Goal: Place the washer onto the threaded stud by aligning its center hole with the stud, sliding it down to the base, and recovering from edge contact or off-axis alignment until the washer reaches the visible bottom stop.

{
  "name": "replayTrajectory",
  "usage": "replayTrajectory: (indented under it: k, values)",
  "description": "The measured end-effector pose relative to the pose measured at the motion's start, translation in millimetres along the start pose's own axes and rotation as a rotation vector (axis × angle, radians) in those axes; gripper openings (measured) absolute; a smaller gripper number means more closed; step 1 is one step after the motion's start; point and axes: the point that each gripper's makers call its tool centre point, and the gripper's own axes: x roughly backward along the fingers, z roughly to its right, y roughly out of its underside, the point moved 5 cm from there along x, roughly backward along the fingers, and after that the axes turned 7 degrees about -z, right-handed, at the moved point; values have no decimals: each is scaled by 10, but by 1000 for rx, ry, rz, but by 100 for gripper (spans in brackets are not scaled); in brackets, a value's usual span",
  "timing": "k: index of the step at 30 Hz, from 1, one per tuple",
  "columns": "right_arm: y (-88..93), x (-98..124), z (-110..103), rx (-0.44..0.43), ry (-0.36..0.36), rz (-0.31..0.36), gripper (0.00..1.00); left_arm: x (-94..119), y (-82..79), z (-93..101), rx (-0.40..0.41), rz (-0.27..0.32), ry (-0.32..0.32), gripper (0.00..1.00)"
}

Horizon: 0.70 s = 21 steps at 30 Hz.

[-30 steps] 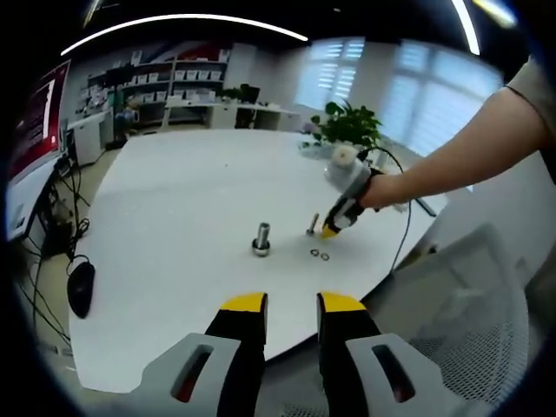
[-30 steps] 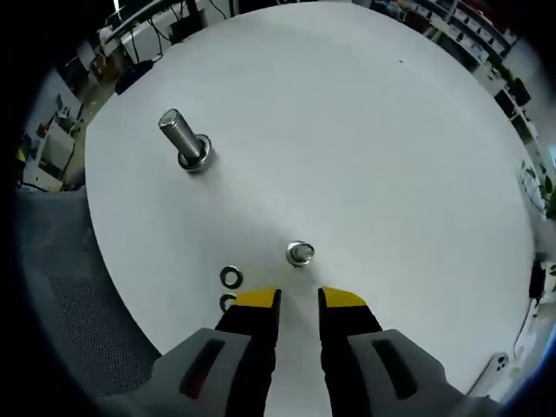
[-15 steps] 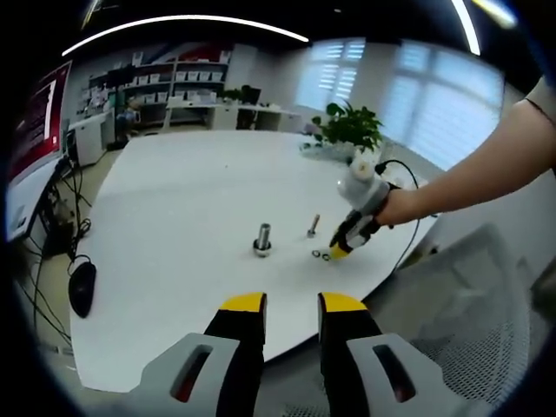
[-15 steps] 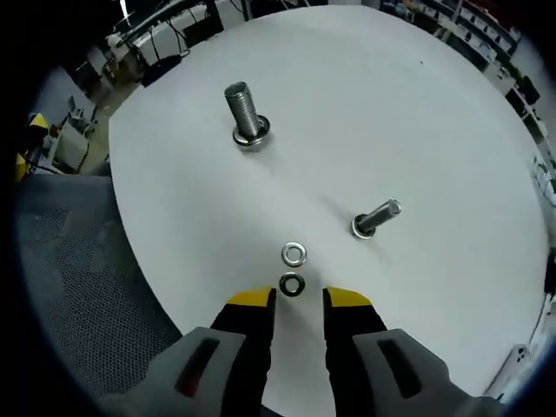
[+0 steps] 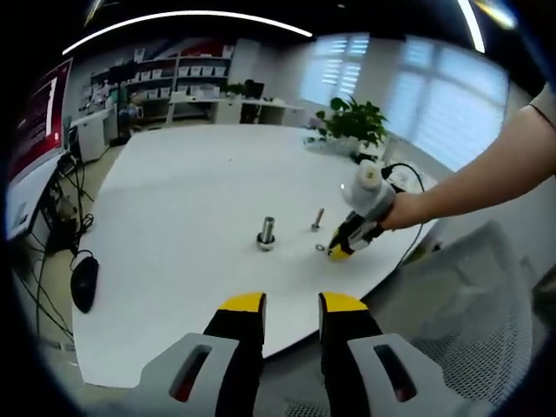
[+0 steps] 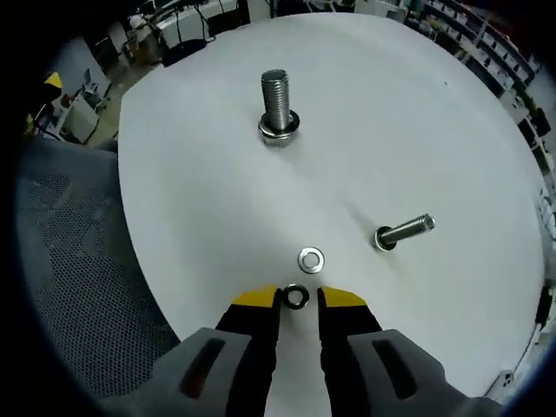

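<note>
Office room with shelving and blinds lay behind; item one, a round white table (image 6: 217,200), broad and bare, its rim close under the right gripper (image 6: 298,300) with a mesh chair (image 6: 69,287) beyond that edge, so open room lay inward, toward the middle. Item two, the large stud (image 6: 278,109), upright, a ring already at its base, well apart. Item three, a smaller stud (image 6: 404,232), leaning, nearer. Item four, two washers: a bright one (image 6: 311,260) flat on the table, a dark one (image 6: 295,297) between the right jaws, narrowly parted, whether gripped could not be told. Advised: close squarely across its rim, lift level. Left gripper (image 5: 291,308) hung off-table, parted, empty.
</note>
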Motion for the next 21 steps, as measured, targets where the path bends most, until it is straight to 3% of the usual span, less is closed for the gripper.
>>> replayTrajectory:
  k: [3,11,21]
  values:
    - [33,7,4,45,4,-13,16,4,5,-8,6,0,-5,22]
    - [5,-7,14,52,-12,-21,16,4,12,-17,5,-8,-13,22]
    - [-136,-22,-20,89,20,-282,15,-2,35,-17,2,-27,-18,22]
